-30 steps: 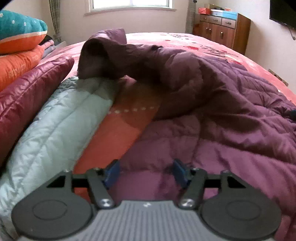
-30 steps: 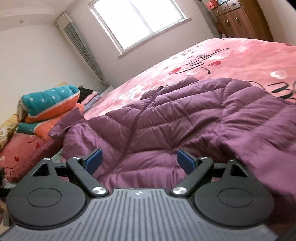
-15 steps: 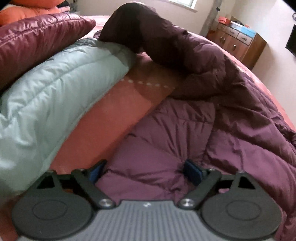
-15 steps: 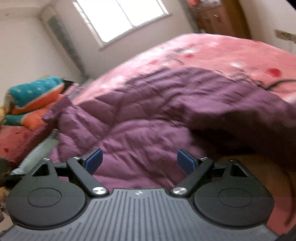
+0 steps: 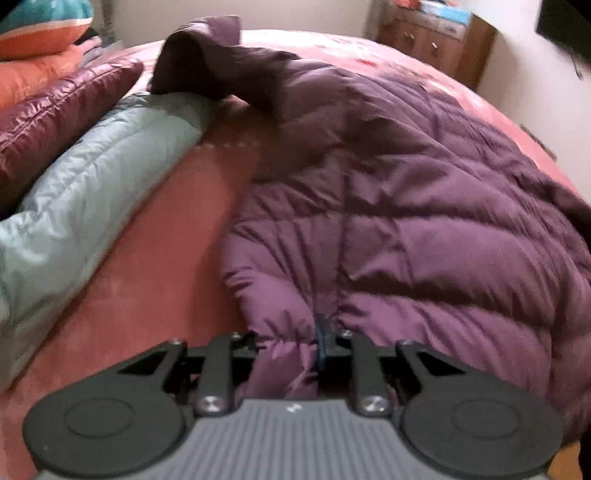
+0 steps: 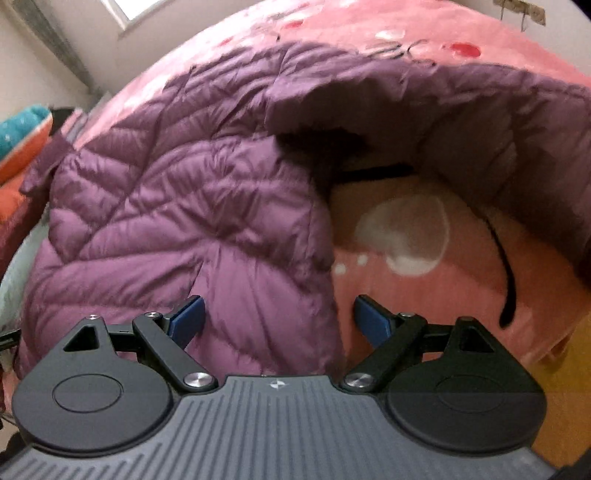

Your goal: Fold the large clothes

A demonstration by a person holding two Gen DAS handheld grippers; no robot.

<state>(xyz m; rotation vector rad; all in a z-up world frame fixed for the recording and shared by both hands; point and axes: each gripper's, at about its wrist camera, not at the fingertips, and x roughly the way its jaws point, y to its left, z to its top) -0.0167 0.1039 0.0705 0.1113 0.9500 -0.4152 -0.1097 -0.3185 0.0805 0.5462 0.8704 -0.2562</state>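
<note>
A large purple quilted down jacket (image 5: 424,221) lies spread on a pink bed. My left gripper (image 5: 291,350) is shut on the jacket's near hem, with a fold of fabric pinched between its fingers. In the right wrist view the jacket (image 6: 177,206) fills the left and top, and one side of it arches over the bedsheet. My right gripper (image 6: 279,319) is open, its jaws straddling the jacket's near right edge without closing on it.
A pale green quilted garment (image 5: 96,184) and a maroon one (image 5: 62,110) lie along the left. Orange and teal bedding (image 5: 40,22) is stacked behind them. A wooden dresser (image 5: 439,40) stands at the far wall. The pink sheet (image 6: 424,258) shows at right, near the bed's edge.
My left gripper has closed on the jacket's hem; it was open before. My right gripper has tilted down and moved to the jacket's near right edge, still open.
</note>
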